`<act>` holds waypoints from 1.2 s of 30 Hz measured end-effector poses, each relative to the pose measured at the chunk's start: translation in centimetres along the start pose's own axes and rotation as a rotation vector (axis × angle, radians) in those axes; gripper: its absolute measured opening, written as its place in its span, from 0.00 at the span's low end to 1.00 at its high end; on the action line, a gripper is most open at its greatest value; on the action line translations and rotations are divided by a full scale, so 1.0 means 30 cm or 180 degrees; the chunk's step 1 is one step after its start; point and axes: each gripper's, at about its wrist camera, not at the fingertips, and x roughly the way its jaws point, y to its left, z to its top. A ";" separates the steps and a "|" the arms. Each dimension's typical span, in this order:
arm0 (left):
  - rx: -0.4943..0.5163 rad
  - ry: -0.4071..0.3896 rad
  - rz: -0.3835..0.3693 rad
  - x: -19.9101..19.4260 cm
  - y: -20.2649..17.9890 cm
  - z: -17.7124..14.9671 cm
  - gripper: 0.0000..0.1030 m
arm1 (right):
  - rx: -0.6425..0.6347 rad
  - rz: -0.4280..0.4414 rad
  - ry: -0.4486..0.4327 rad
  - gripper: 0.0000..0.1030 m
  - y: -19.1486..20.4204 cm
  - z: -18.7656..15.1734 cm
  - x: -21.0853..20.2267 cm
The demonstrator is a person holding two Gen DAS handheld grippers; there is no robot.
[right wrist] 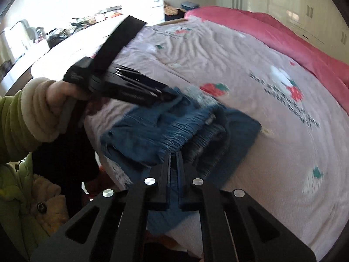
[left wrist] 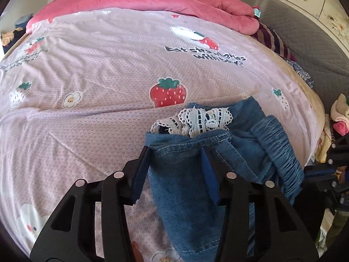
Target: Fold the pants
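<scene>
The blue denim pants (left wrist: pixel 185 170) lie bunched near the edge of the bed, on a pale pink sheet (left wrist: pixel 87 109) printed with strawberries. A strip of white lace trim (left wrist: pixel 196 120) shows at the top of the heap, and the gathered elastic waistband (left wrist: pixel 281 152) runs down its right side.

The left gripper (left wrist: pixel 174 170) reaches into the heap with its jaws part-way apart; a fold of denim fills the gap between them and lies against the inner faces of both pads, so they appear to be pinching it, though the blur in the other view leaves that unsure. A hand in a cream cuff and green sleeve (right wrist: pixel 19 120) holds this gripper.

The right gripper (right wrist: pixel 173 155) has its jaws drawn nearly together, tips at the waistband's edge with denim caught between them.

Beyond the pants, a rolled pink quilt (left wrist: pixel 152 2) lies along the far side of the bed, and a grey blanket (left wrist: pixel 294 32) beside it.
</scene>
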 end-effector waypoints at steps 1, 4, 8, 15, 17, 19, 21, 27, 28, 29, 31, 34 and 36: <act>-0.0007 -0.0004 -0.0002 0.003 0.001 0.002 0.38 | -0.0007 -0.0069 0.0033 0.03 0.002 -0.014 -0.001; 0.0047 0.0006 -0.0010 0.015 -0.002 0.005 0.38 | -0.0029 -0.0045 -0.0164 0.05 0.027 -0.014 -0.048; 0.0085 -0.0015 -0.0073 0.017 0.008 0.009 0.42 | -0.0652 -0.0140 -0.0379 0.33 0.168 0.042 -0.085; 0.0101 -0.0040 -0.0178 0.020 0.029 0.014 0.46 | -0.1805 -0.0067 -0.0031 0.37 0.363 0.113 0.093; 0.0109 -0.0049 -0.0198 0.022 0.031 0.012 0.46 | -0.2064 -0.0043 0.0100 0.37 0.393 0.124 0.149; 0.0086 -0.0043 -0.0218 0.028 0.035 0.011 0.47 | -0.2296 -0.0048 0.0185 0.37 0.418 0.128 0.189; 0.0104 -0.0053 -0.0216 0.031 0.032 0.011 0.47 | -0.2513 -0.0042 0.0300 0.37 0.434 0.119 0.232; 0.0140 -0.0038 -0.0197 0.054 0.025 0.014 0.52 | -0.2625 0.0097 0.0515 0.09 0.474 0.064 0.245; 0.0140 -0.0033 -0.0210 0.056 0.023 0.014 0.53 | -0.2623 0.0098 0.0497 0.08 0.477 0.056 0.218; 0.0142 -0.0032 -0.0218 0.058 0.022 0.015 0.53 | -0.2587 0.0145 0.0488 0.01 0.479 0.052 0.194; 0.0153 -0.0041 -0.0211 0.059 0.018 0.015 0.54 | -0.2554 0.0276 0.0460 0.00 0.490 0.028 0.139; 0.0124 -0.0032 -0.0200 0.069 0.021 0.017 0.54 | -0.2556 0.0328 0.0536 0.00 0.518 -0.035 0.146; 0.0100 -0.0035 -0.0225 0.070 0.023 0.019 0.54 | -0.2531 0.0217 0.0527 0.00 0.531 -0.052 0.164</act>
